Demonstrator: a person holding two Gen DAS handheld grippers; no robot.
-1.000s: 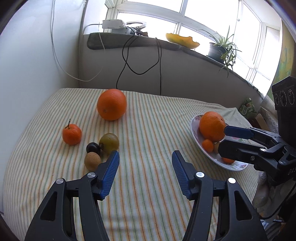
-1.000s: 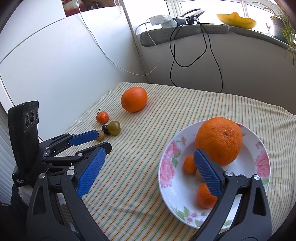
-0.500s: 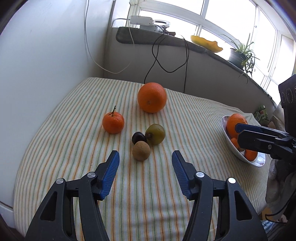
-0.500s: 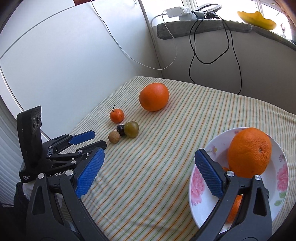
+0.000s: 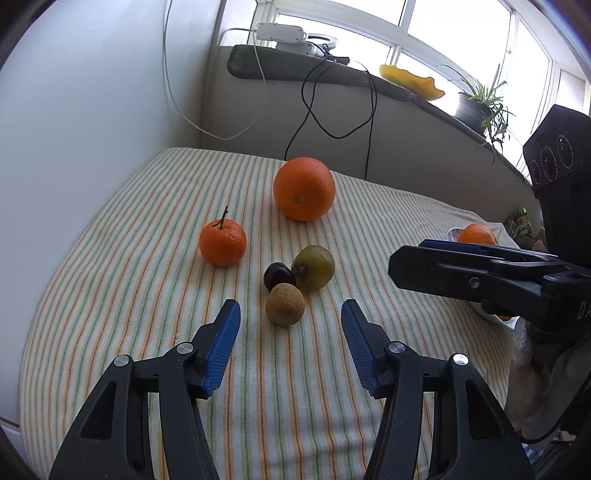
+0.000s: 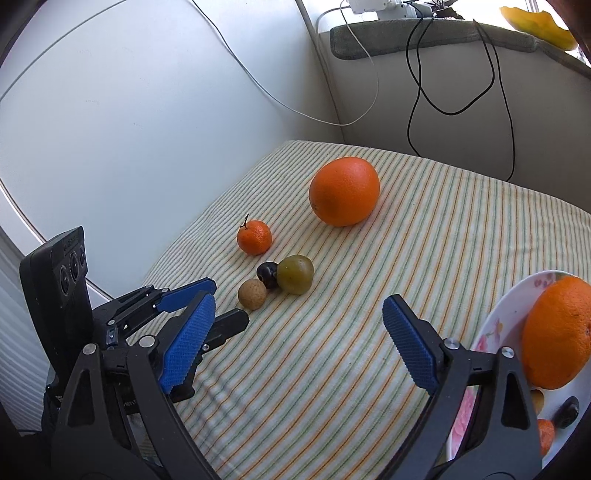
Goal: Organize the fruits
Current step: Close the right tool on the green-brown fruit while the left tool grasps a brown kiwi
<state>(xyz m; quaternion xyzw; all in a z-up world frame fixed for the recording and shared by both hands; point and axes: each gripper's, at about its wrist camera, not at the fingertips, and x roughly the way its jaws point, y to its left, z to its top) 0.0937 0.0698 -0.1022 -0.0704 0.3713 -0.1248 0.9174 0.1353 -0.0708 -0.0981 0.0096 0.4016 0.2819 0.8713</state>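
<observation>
On the striped cloth lie a large orange (image 5: 304, 188) (image 6: 344, 191), a small tangerine with a stem (image 5: 222, 242) (image 6: 254, 237), a green fruit (image 5: 313, 267) (image 6: 295, 274), a dark plum (image 5: 279, 276) (image 6: 267, 274) and a small tan fruit (image 5: 285, 304) (image 6: 252, 293). My left gripper (image 5: 290, 332) (image 6: 212, 297) is open and empty, just short of the tan fruit. My right gripper (image 6: 299, 338) (image 5: 406, 258) is open and empty above the cloth. A flowered plate (image 6: 495, 328) at the right holds another large orange (image 6: 557, 332) (image 5: 476, 233) and small fruits.
A white wall runs along the left of the table. A ledge behind carries a power strip (image 5: 282, 32) with hanging cables (image 5: 314, 110), a yellow dish (image 5: 412, 81) and a potted plant (image 5: 476, 107). The cloth's front edge drops off near me.
Both grippers have swung left and closer to the loose fruits. The left one now faces the tan fruit. The plate has slid to the right edge of both views.
</observation>
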